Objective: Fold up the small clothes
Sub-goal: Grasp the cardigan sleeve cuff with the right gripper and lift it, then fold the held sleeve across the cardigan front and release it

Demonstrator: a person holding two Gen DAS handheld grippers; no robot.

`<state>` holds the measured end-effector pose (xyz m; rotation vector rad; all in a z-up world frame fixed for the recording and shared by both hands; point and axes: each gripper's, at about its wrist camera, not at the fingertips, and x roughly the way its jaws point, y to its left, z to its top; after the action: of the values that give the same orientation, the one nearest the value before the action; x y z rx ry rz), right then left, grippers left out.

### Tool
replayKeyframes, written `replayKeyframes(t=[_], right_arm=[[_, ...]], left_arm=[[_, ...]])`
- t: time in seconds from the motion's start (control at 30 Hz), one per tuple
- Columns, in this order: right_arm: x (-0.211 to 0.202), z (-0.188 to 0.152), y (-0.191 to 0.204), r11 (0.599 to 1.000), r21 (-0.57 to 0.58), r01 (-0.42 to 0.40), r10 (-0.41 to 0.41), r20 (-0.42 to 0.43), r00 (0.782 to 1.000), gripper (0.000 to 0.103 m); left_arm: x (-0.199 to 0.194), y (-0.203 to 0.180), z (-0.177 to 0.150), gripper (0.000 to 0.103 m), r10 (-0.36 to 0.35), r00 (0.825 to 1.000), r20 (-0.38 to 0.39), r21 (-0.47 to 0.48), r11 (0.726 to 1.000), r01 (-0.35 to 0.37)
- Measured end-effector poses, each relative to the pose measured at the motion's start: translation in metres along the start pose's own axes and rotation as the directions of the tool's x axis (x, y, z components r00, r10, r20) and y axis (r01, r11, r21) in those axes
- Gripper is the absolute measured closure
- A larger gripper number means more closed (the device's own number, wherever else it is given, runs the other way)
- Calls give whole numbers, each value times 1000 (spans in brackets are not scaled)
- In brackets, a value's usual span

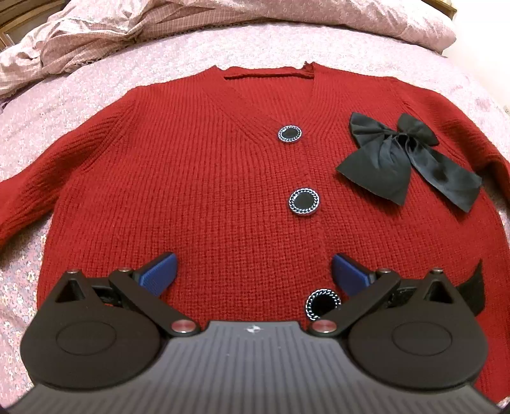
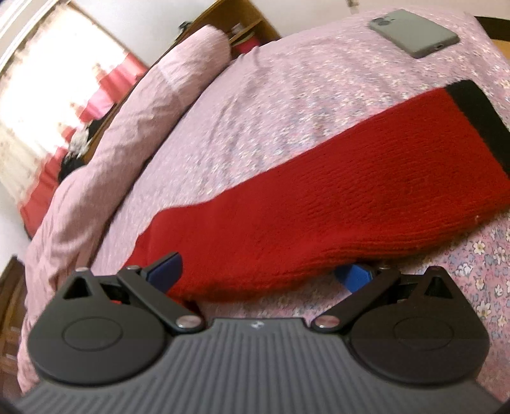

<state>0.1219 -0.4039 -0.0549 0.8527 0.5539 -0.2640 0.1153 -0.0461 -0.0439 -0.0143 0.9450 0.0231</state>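
A red knit cardigan (image 1: 204,178) lies flat and face up on the bed, with three black round buttons (image 1: 303,201) down the front and a black bow (image 1: 398,153) on its right chest. My left gripper (image 1: 253,274) is open and empty, hovering over the lower front of the cardigan. In the right wrist view the cardigan's red sleeve (image 2: 334,197) with a black cuff (image 2: 478,117) stretches across the bed. My right gripper (image 2: 258,270) is open, its jaws on either side of the sleeve's near edge, one blue pad (image 2: 353,277) partly under the knit.
The bed has a pink floral sheet (image 1: 47,105). A rumpled pink duvet (image 1: 105,38) lies along the far side, also in the right wrist view (image 2: 105,153). A grey phone (image 2: 414,32) lies on the bed beyond the cuff. A wooden shelf (image 2: 242,28) stands behind the bed.
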Motion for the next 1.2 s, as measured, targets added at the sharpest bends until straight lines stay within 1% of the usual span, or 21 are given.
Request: replayKeyframes(t=[0.1, 0.17, 0.23, 0.27, 0.33, 0.37, 0.43, 0.47, 0.5, 0.53, 0.63, 0.8, 0.87, 1.07, 1.2], right_arm=[[3, 1, -4, 999, 42, -7, 6, 35, 999, 0], [3, 1, -4, 999, 53, -6, 4, 51, 999, 2], [1, 1, -6, 998, 62, 5, -9, 61, 998, 15], [-1, 1, -8, 997, 70, 11, -15, 65, 998, 20], [-4, 3, -14, 996, 92, 12, -19, 71, 997, 36], [-4, 5, -19, 994, 107, 12, -20, 73, 997, 40], [-4, 8, -24, 993, 114, 19, -27, 71, 997, 61], [-5, 9, -25, 994, 109, 27, -35, 70, 997, 67], [-6, 10, -26, 995, 99, 35, -42, 70, 997, 75], [-6, 11, -26, 995, 90, 36, -42, 70, 997, 79], [-10, 13, -22, 999, 51, 8, -12, 83, 997, 85], [-23, 19, 0, 997, -64, -51, 61, 157, 986, 87], [-25, 23, 10, 992, -100, -79, 96, 172, 980, 87], [-30, 31, 43, 965, -201, -169, 206, 181, 962, 88], [-33, 28, 66, 934, -269, -235, 284, 159, 945, 88]], left_arm=[[0, 1, 0, 0, -2, 1000, 2, 3, 1000, 2], [0, 1, 0, 0, -3, 1000, 5, 6, 1000, 3], [-1, 0, -1, 0, -4, 1000, 7, 10, 1000, 4], [-1, 0, -1, 0, -4, 1000, 8, 12, 1000, 4], [-1, 1, -2, 0, -6, 1000, 10, 13, 1000, 5], [-1, 1, -2, 0, -6, 1000, 11, 14, 1000, 6], [-2, 1, -1, 0, -6, 1000, 11, 15, 1000, 6], [-2, 1, -1, 0, -7, 1000, 10, 16, 1000, 7], [-3, 2, 0, 0, -10, 1000, 8, 17, 1000, 10], [-3, 2, 0, 0, -12, 1000, 7, 17, 1000, 12], [-7, 5, 1, 0, -21, 1000, 4, 7, 1000, 21], [-17, 8, 2, 0, -8, 1000, 22, 12, 1000, 8], [-21, 9, 3, 0, -2, 999, 34, 17, 1000, 1], [-28, 18, 6, 0, 20, 999, 47, -1, 1000, -20], [-28, 25, 6, 0, 33, 999, 41, -22, 999, -32]])
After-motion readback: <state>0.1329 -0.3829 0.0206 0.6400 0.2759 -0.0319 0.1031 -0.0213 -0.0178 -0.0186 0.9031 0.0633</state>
